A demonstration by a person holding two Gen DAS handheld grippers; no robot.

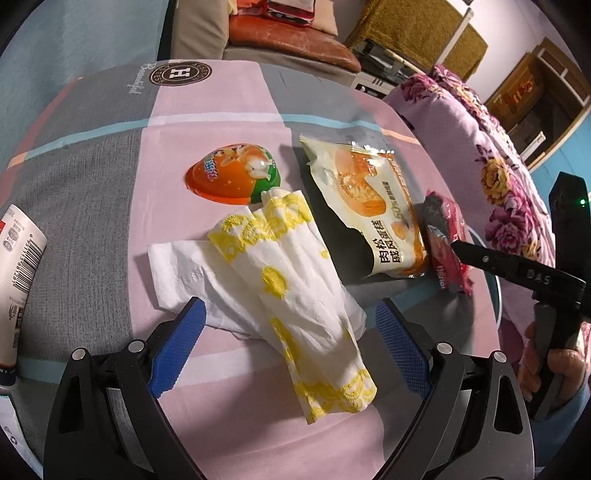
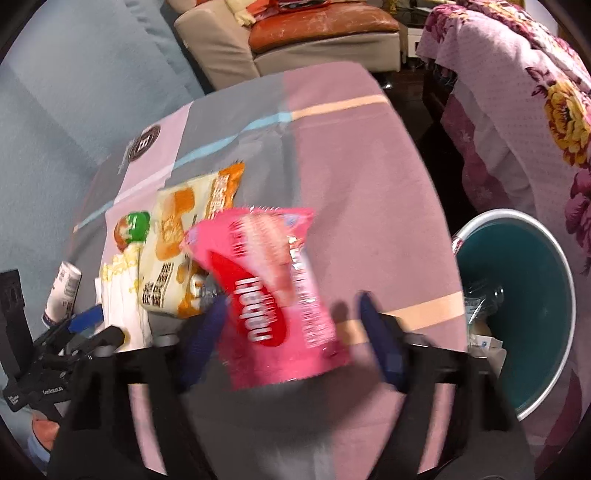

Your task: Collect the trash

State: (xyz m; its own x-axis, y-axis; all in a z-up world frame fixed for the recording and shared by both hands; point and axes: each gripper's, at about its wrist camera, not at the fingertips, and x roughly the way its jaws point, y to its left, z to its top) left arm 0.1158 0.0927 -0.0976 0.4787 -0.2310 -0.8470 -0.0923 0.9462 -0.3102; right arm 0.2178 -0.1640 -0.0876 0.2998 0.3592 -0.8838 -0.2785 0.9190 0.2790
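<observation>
My left gripper [image 1: 290, 332] is open, its blue pads on either side of a white and yellow paper napkin [image 1: 295, 280] lying on the table. Beyond it lie an orange jelly cup [image 1: 232, 175] and a cream cake wrapper [image 1: 373, 206]. My right gripper [image 2: 291, 325] is open around a pink Haribo packet [image 2: 273, 291], which looks blurred; whether it rests on the table I cannot tell. The packet also shows in the left wrist view [image 1: 448, 240], with the right gripper beside it. A teal trash bin [image 2: 524, 306] stands off the table's right edge.
The table [image 2: 369, 177] has a pink and grey cloth. A white tube [image 1: 18, 273] lies at its left edge. A floral blanket [image 1: 491, 177] covers furniture to the right. A sofa [image 2: 314, 33] stands behind the table. The bin holds some trash.
</observation>
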